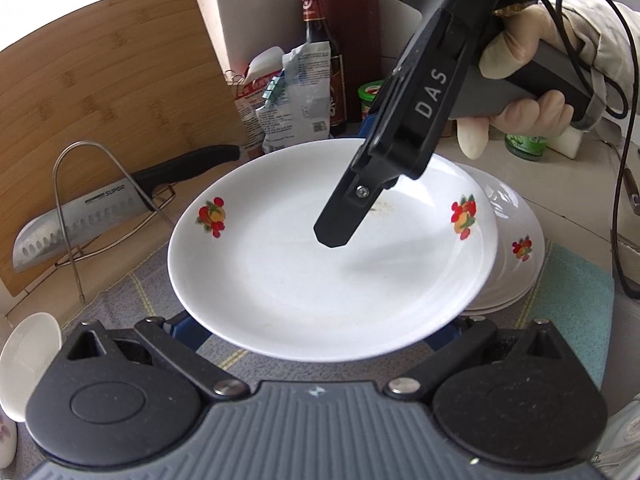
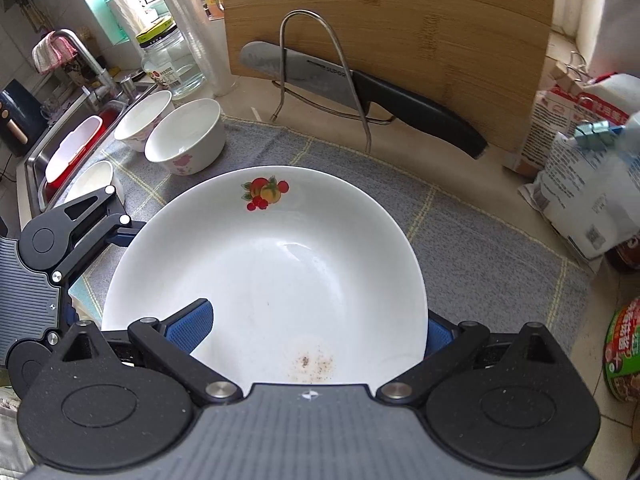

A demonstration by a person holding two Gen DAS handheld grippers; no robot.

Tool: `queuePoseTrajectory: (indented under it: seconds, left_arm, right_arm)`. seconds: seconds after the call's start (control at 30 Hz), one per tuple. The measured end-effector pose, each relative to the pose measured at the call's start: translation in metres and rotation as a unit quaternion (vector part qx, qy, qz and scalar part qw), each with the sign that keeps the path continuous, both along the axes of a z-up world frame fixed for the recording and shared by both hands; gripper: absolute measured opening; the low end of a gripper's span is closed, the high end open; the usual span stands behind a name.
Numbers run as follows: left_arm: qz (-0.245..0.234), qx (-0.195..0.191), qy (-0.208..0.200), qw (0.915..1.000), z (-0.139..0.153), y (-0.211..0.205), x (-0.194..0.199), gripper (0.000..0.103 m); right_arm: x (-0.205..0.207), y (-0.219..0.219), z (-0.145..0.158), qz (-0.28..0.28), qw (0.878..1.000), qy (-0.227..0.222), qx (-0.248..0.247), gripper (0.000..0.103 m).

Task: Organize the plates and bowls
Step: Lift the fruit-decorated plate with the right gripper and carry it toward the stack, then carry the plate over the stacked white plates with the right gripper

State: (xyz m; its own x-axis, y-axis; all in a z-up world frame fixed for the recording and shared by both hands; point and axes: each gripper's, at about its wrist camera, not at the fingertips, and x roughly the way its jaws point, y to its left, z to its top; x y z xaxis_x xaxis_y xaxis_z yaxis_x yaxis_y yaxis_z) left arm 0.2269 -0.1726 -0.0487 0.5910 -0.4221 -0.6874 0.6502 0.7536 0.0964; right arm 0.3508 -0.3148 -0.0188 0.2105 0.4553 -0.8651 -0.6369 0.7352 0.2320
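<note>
A white plate with fruit prints (image 1: pixel 312 264) fills the left wrist view, lifted above the grey mat. It also fills the right wrist view (image 2: pixel 272 264). My right gripper (image 2: pixel 316 332) is shut on its rim, one blue pad (image 2: pixel 190 326) on top. In the left wrist view the right gripper (image 1: pixel 344 216) reaches over the far rim. My left gripper (image 1: pixel 316 334) stands at the near rim, its blue pads mostly hidden under the plate. More plates (image 1: pixel 516 264) are stacked on the right, partly under the held one. Three white bowls (image 2: pixel 186 136) stand at the left.
A bamboo cutting board (image 2: pixel 392 36) leans at the back with a knife (image 2: pixel 360 88) on a wire stand (image 2: pixel 320 64). Food bags (image 2: pixel 588 184), bottles (image 1: pixel 320 52) and jars (image 1: pixel 370 98) crowd the back. A sink (image 2: pixel 68 148) lies at the left.
</note>
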Motion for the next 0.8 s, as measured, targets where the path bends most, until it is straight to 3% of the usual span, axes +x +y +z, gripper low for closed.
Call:
queuePoseTrajectory:
  seconds: [0.43, 0.8]
  left_arm:
    - [-0.084, -0.005, 0.004, 0.9965, -0.003, -0.039, -0.003, 0.102]
    - [-0.128, 0.000, 0.020, 0.9916, -0.008, -0.060, -0.012, 0.102]
  right_arm:
    - [-0.033, -0.066, 0.000, -0.078, 0.997, 0.003, -0.008, 0.103]
    - [-0.057, -0.097, -0.012, -0.122, 0.992, 0.019, -0.011, 0.103]
